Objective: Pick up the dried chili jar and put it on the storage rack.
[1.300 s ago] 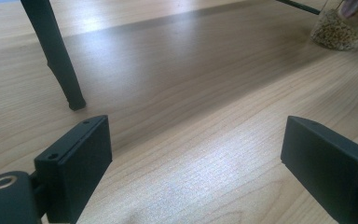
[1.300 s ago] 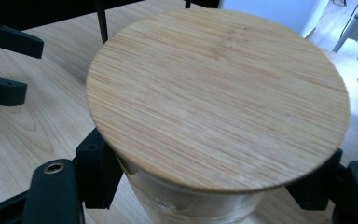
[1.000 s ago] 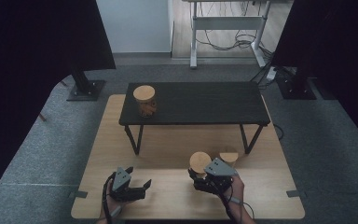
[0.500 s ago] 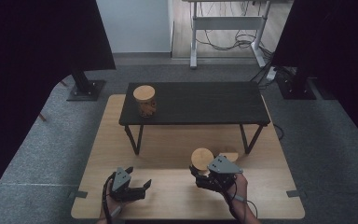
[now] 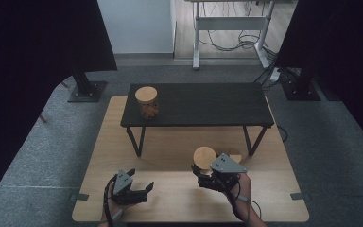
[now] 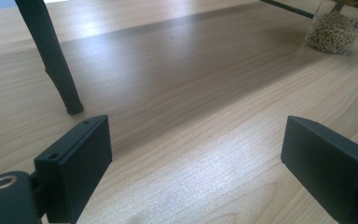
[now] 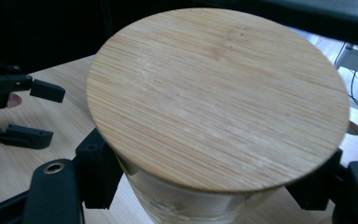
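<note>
Bench [image 5: 198, 106] stands beyond gripper-held jar [image 5: 204, 158].

We look down on a pale wooden bench [image 5: 123, 142] with rounded corners, set on grey carpeted floor [image 5: 331, 142], and on it stands a low black rectangular table [image 5: 208, 101] on thin black legs. Tall black panels [image 5: 38, 42] rise to the left and right on black floor stands [image 5: 86, 90], and between them we see a pale blue-white wall [image 5: 134, 26]. Beside that wall, a strip of wooden floor carries a white metal desk frame [image 5: 227, 28] with dark cables lying beneath it.
</note>
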`<state>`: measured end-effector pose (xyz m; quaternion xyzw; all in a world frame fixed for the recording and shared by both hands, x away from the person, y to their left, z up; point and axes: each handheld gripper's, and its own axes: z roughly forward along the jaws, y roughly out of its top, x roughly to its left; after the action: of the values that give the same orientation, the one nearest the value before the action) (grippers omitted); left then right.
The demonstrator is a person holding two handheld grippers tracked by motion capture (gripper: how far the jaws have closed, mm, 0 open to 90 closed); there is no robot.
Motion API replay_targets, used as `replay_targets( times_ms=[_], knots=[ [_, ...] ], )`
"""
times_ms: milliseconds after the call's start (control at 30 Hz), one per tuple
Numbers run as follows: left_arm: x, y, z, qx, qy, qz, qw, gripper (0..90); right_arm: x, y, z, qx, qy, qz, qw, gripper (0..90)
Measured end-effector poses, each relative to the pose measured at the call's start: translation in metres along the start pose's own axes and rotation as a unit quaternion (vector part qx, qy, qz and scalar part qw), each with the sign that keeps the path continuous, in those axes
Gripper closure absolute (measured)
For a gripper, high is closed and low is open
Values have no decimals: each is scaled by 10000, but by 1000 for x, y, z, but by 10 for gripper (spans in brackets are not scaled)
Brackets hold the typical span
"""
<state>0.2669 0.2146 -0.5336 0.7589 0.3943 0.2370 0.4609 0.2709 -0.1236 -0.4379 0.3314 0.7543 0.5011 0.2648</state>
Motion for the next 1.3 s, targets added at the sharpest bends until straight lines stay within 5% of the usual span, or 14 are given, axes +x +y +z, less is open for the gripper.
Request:
replay_targets(
  times_ms=[1300],
  knots=[
    [-2, 0, 1, 6, -1, 28, 10000, 84, -9, 28, -3, -116, -55, -11, 9999, 254]
  ],
)
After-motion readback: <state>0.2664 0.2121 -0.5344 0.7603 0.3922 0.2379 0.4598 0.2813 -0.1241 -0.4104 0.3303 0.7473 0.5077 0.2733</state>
